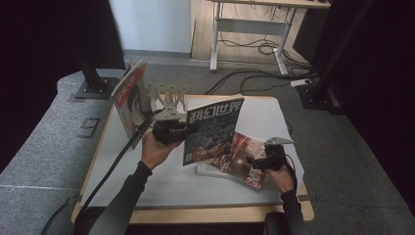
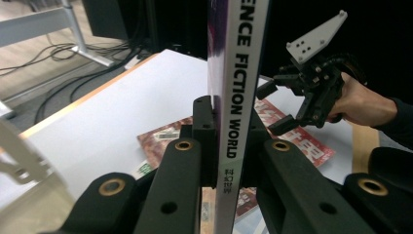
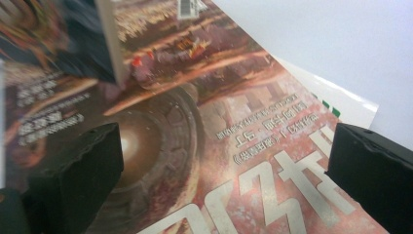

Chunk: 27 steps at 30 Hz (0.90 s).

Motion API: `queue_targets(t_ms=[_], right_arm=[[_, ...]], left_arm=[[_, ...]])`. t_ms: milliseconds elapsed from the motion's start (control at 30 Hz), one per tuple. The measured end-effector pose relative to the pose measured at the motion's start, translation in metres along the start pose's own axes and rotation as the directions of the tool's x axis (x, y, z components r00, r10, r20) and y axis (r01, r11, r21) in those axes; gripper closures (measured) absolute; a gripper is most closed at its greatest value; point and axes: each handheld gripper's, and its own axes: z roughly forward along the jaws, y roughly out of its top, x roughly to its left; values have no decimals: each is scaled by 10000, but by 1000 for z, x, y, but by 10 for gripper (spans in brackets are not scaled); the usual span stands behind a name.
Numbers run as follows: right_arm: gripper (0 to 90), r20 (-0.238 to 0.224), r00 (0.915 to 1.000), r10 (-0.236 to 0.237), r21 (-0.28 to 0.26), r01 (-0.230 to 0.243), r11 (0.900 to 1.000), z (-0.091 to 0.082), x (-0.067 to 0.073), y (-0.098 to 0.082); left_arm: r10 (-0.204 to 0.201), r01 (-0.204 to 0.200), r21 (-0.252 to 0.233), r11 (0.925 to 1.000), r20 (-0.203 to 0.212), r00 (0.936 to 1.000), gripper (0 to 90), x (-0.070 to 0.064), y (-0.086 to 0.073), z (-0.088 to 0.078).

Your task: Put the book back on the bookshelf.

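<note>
A blue science-fiction magazine (image 1: 213, 129) stands upright above the table, and my left gripper (image 1: 187, 130) is shut on its spine (image 2: 237, 97). In the left gripper view both jaws of my left gripper (image 2: 229, 134) press on that spine. A red magazine (image 1: 242, 159) lies flat on a white booklet (image 1: 205, 170) near the table's front right. My right gripper (image 1: 253, 164) hangs open just above the red magazine's cover (image 3: 204, 126). Its wide-spread fingers (image 3: 73, 170) hold nothing. The right gripper (image 2: 276, 108) also appears open in the left gripper view, over the red magazine (image 2: 297, 139).
A white slotted rack (image 1: 166, 95) stands at the back of the white tabletop (image 1: 274, 117), with another magazine (image 1: 129, 98) leaning upright at its left end. Desk legs and cables lie on the floor behind. Dark stands flank the table.
</note>
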Motion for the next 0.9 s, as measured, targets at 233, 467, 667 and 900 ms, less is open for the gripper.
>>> queue_targets(t_ms=[233, 467, 667, 900], right_arm=[[0, 442, 9990, -60, 200, 51, 9998, 6, -4, -7], [0, 607, 9979, -210, 252, 195, 9995, 9, -6, -11], [0, 602, 9981, -157, 26, 155, 9999, 9, -6, -14], [0, 696, 9975, -89, -278, 108, 9996, 9, -5, -17]], left_arm=[[-124, 119, -86, 9999, -573, 9983, 828, 5, -4, -15], [-227, 214, -120, 9997, -1171, 9929, 828, 11, -8, -30], [-419, 397, -170, 9991, -1664, 9852, 828, 17, -13, -40], [-664, 631, -217, 9978, -2171, 9739, 828, 23, -18, -53]])
